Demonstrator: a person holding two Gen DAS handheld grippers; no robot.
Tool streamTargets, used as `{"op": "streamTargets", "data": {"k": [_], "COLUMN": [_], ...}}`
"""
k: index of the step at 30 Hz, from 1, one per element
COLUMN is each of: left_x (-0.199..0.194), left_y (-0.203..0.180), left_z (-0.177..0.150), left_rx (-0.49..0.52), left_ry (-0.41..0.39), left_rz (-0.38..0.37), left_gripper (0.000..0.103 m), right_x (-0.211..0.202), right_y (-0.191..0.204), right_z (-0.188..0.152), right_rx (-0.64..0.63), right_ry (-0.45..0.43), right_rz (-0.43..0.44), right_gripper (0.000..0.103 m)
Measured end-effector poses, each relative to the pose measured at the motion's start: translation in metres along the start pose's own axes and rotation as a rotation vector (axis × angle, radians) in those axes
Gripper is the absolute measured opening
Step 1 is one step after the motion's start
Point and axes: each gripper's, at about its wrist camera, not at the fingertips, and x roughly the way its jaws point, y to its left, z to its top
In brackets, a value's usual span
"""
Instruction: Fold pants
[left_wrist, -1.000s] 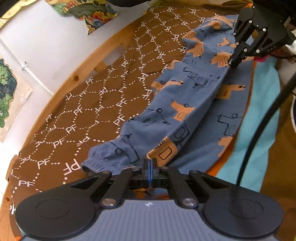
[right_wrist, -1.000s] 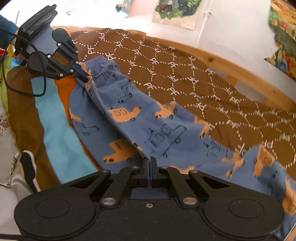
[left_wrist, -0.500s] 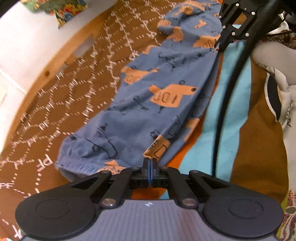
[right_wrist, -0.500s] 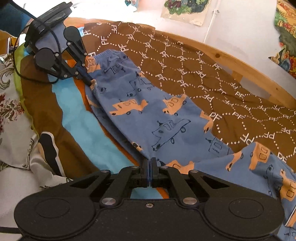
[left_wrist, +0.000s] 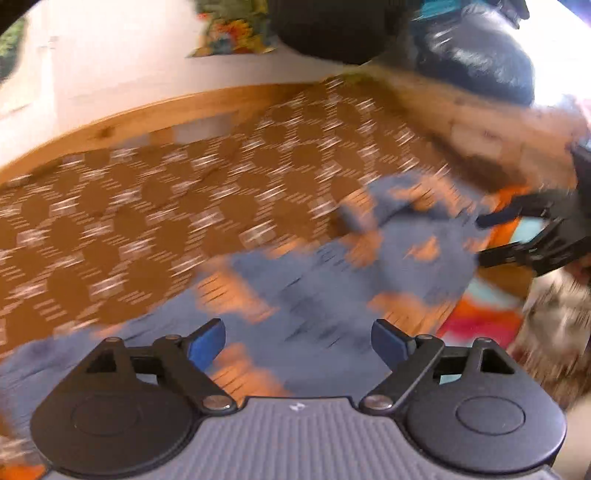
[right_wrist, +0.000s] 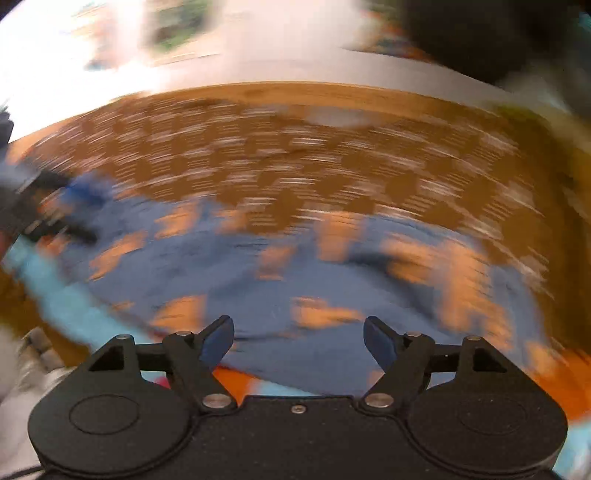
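Observation:
The blue pants with orange vehicle prints (left_wrist: 332, 295) lie on the bed, blurred by motion in both views (right_wrist: 295, 280). My left gripper (left_wrist: 298, 341) is open and empty just above the fabric. My right gripper (right_wrist: 298, 334) is open and empty over the near edge of the pants. The right gripper shows at the right edge of the left wrist view (left_wrist: 532, 236), and the left gripper at the left edge of the right wrist view (right_wrist: 48, 210), each beside an end of the pants.
A brown bedspread with white hexagon pattern (left_wrist: 147, 206) covers the bed. A wooden bed rail (left_wrist: 147, 114) runs along the white wall behind. An orange and light blue blanket (right_wrist: 74, 314) lies under the near side of the pants.
Both grippers were shut on the pants' edge and have opened, letting the fabric go. Both cameras have swung fast, so the views are now blurred, and the pants lie flatter.

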Motion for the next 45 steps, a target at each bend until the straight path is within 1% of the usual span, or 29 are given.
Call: {"op": "streamTargets", "data": {"k": [3,5,7,8,9,10,11,15,16,17,18,19,20,21,22,23,24,29,32,34,37,38,39,40,41,42,43,44,45], "left_x": [0.031,0.055,0.072,0.080,0.087,0.091,0.097,0.113,0.120,0.125,0.127,0.128,0.127,0.126,0.125,0.124,0.122,0.101,0.090,0.090,0.102,0.106,0.109,0.110,0.107,0.104,0.100,0.095,0.090], "left_y": [-0.043,-0.073,-0.096,-0.105,-0.113,-0.119,-0.124,-0.131,-0.130,-0.131,-0.131,-0.131,-0.130,-0.130,-0.131,-0.132,-0.131,-0.121,-0.121,-0.127,-0.135,-0.136,-0.136,-0.135,-0.133,-0.131,-0.128,-0.124,-0.121], "left_z": [0.018,0.028,0.033,0.034,0.035,0.035,0.035,0.033,0.033,0.032,0.031,0.030,0.030,0.031,0.032,0.032,0.034,0.045,0.048,0.044,0.034,0.031,0.029,0.028,0.028,0.029,0.030,0.030,0.032], "left_rx": [0.044,0.092,0.138,0.162,0.190,0.214,0.233,0.243,0.251,0.264,0.274,0.276,0.276,0.277,0.282,0.291,0.295,0.244,0.253,0.294,0.323,0.321,0.312,0.300,0.288,0.272,0.259,0.243,0.225], "left_ry": [-0.018,-0.009,0.011,0.023,0.044,0.065,0.085,0.158,0.188,0.215,0.230,0.237,0.240,0.241,0.238,0.233,0.225,0.178,0.181,0.192,0.230,0.239,0.251,0.259,0.254,0.242,0.226,0.201,0.175], "left_rz": [-0.057,-0.066,-0.060,-0.064,-0.071,-0.073,-0.069,-0.064,-0.055,-0.042,-0.036,-0.037,-0.042,-0.049,-0.047,-0.044,-0.044,-0.086,-0.149,-0.157,-0.171,-0.172,-0.177,-0.190,-0.197,-0.207,-0.212,-0.214,-0.209], "left_gripper": [0.090,0.090,0.088,0.084,0.073,0.064,0.061,0.051,0.043,0.037,0.028,0.019,0.015,0.009,0.004,0.003,0.002,0.001,0.001,0.001,0.002,0.002,0.005,0.012,0.015,0.030,0.048,0.053,0.055], "right_x": [-0.007,-0.006,0.000,0.002,0.006,0.008,0.012,0.023,0.025,0.029,0.031,0.031,0.032,0.032,0.032,0.031,0.028,-0.005,-0.032,-0.046,-0.036,-0.030,-0.026,-0.027,-0.029,-0.031,-0.033,-0.033,-0.028], "right_y": [-0.041,-0.059,-0.072,-0.079,-0.085,-0.089,-0.091,-0.103,-0.107,-0.110,-0.114,-0.116,-0.118,-0.118,-0.118,-0.118,-0.119,-0.127,-0.131,-0.135,-0.138,-0.140,-0.141,-0.143,-0.144,-0.142,-0.140,-0.137,-0.134], "right_z": [-0.009,-0.014,-0.015,-0.016,-0.015,-0.015,-0.014,-0.010,-0.009,-0.008,-0.008,-0.008,-0.008,-0.008,-0.008,-0.008,-0.006,0.015,0.022,0.017,0.004,-0.001,-0.004,-0.006,-0.005,-0.002,0.002,0.006,0.011], "right_rx": [0.146,0.181,0.204,0.215,0.221,0.219,0.215,0.214,0.218,0.230,0.252,0.261,0.262,0.261,0.263,0.267,0.276,0.325,0.306,0.299,0.255,0.249,0.250,0.257,0.258,0.247,0.223,0.197,0.167], "right_ry": [-0.053,-0.065,-0.068,-0.071,-0.077,-0.083,-0.091,-0.102,-0.099,-0.093,-0.087,-0.087,-0.082,-0.080,-0.084,-0.087,-0.100,-0.151,-0.104,-0.071,0.035,0.064,0.080,0.070,0.049,0.017,-0.017,-0.046,-0.068], "right_rz": [-0.091,-0.140,-0.153,-0.145,-0.134,-0.132,-0.133,-0.120,-0.122,-0.117,-0.104,-0.094,-0.084,-0.076,-0.063,-0.052,-0.048,-0.032,-0.075,-0.111,-0.173,-0.183,-0.191,-0.195,-0.195,-0.197,-0.211,-0.218,-0.217], "right_gripper": [0.081,0.081,0.080,0.076,0.073,0.067,0.063,0.058,0.053,0.042,0.035,0.020,0.014,0.014,0.007,0.003,0.003,0.002,0.002,0.002,0.002,0.005,0.007,0.016,0.027,0.035,0.051,0.057,0.057]}}
